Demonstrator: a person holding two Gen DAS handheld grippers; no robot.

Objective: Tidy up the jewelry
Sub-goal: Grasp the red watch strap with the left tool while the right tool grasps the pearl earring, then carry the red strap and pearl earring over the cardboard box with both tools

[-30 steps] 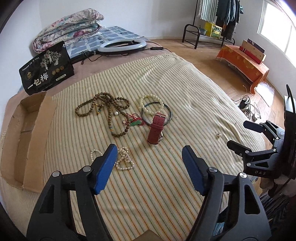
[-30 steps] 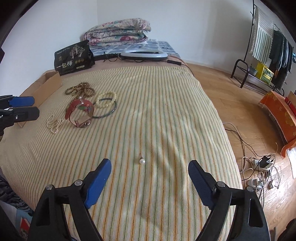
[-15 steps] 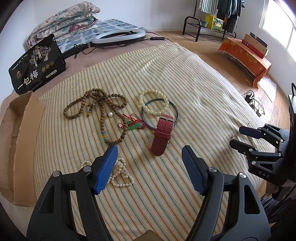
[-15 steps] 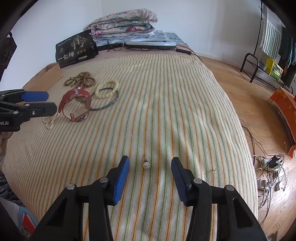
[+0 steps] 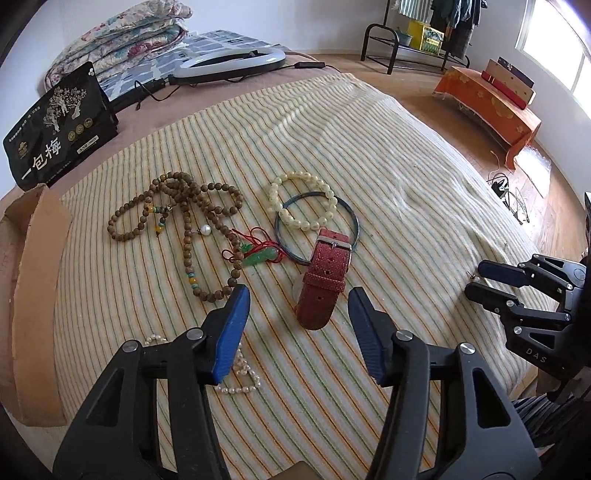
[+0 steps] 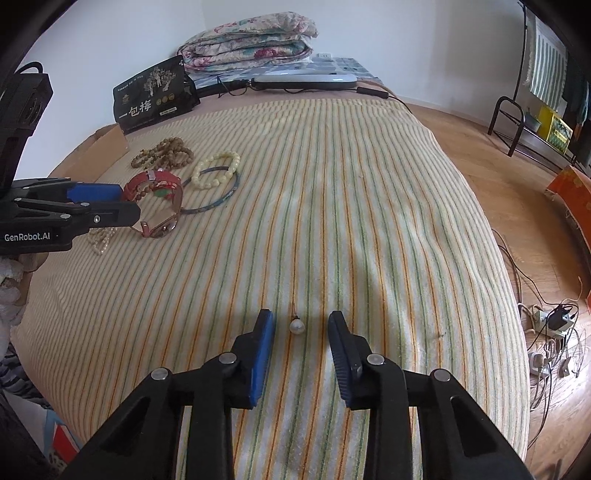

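Jewelry lies on a striped bedspread (image 5: 388,155). In the left wrist view I see a brown bead necklace (image 5: 184,210), a green pendant on red cord (image 5: 258,256), a cream bead bracelet (image 5: 303,201), a dark bangle (image 5: 351,218), a red watch (image 5: 325,280) and a pearl strand (image 5: 240,380). My left gripper (image 5: 297,314) is open, just short of the watch. My right gripper (image 6: 300,325) is open, its fingers on either side of a single pearl earring (image 6: 296,326), not touching it.
An open cardboard box (image 5: 33,280) sits at the bed's left edge. A black snack bag (image 5: 59,122), a ring light (image 5: 229,64) and folded quilts (image 5: 122,33) lie at the far end. Cables (image 6: 546,332) lie on the floor to the right.
My right gripper has narrowed and moved forward around the pearl earring. My left gripper has moved forward toward the red watch.
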